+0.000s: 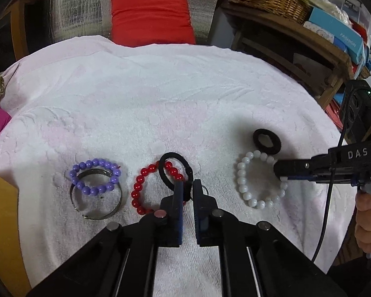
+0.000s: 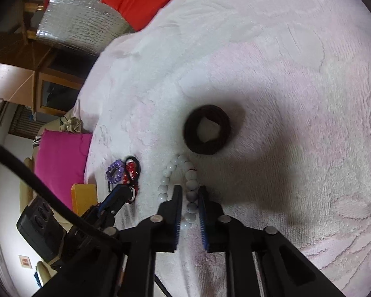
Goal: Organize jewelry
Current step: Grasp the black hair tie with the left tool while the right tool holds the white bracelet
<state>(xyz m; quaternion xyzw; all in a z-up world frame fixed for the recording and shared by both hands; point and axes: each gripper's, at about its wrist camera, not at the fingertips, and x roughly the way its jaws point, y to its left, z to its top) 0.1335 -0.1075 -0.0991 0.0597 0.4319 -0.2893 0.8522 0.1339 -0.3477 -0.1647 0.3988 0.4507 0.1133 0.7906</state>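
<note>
Left claw [image 1: 187,185] closed on thin black ring [image 1: 176,172], which lies across red bead bracelet [image 1: 158,188] just ahead of fingertips. Left of that claw: purple bead bracelet [image 1: 95,177] overlapping metal bangle [image 1: 96,198]. Right claw [image 2: 188,193] closed on white bead bracelet [image 2: 188,188], beads between pads; grip looks firm, though view blurred. Thick black hair tie [image 2: 206,129] just beyond right claw, touching white beads. All on white towel [image 1: 136,99].

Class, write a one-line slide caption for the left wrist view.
Left gripper pinches a black ring lying on the red bead bracelet, on a white towel.
</note>
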